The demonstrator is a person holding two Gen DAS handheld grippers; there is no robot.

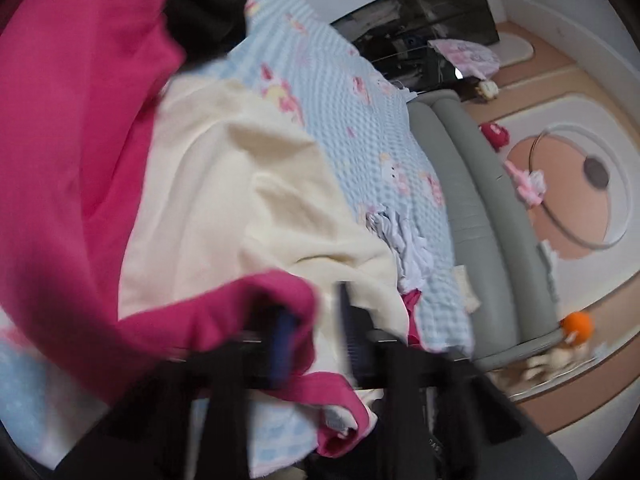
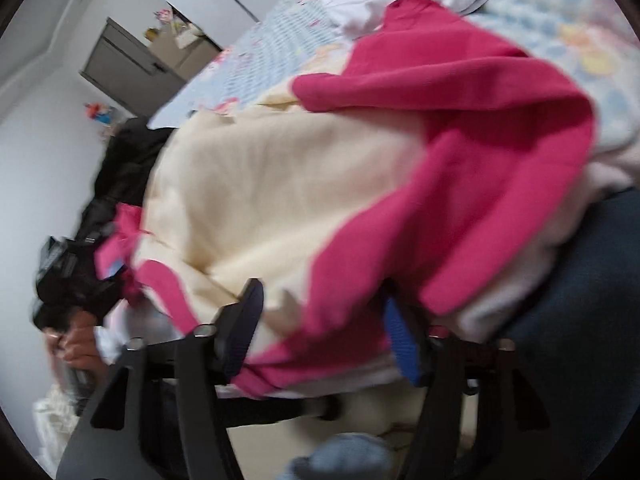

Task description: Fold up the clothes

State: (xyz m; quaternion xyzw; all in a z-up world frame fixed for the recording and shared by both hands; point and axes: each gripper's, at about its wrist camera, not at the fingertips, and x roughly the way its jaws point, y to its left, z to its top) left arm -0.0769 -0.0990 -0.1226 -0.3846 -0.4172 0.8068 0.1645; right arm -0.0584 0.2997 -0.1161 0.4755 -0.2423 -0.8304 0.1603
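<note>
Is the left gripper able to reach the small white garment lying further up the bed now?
Probably not yet: the left gripper seems occupied with the pink and cream garment, which lies between it and the white garment.

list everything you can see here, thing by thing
garment: one, cream with pink sleeves, lifted over the bed
bedspread: one, light blue with cartoon print, under the garment
dark clothing: one pile, black, beside the garment
white cloth: one, crumpled on the bedspread
bed frame: one, grey padded, along the edge
left gripper: black, blue pads, pink fabric between them
right gripper: black, blue pads, fabric across the gap
</note>
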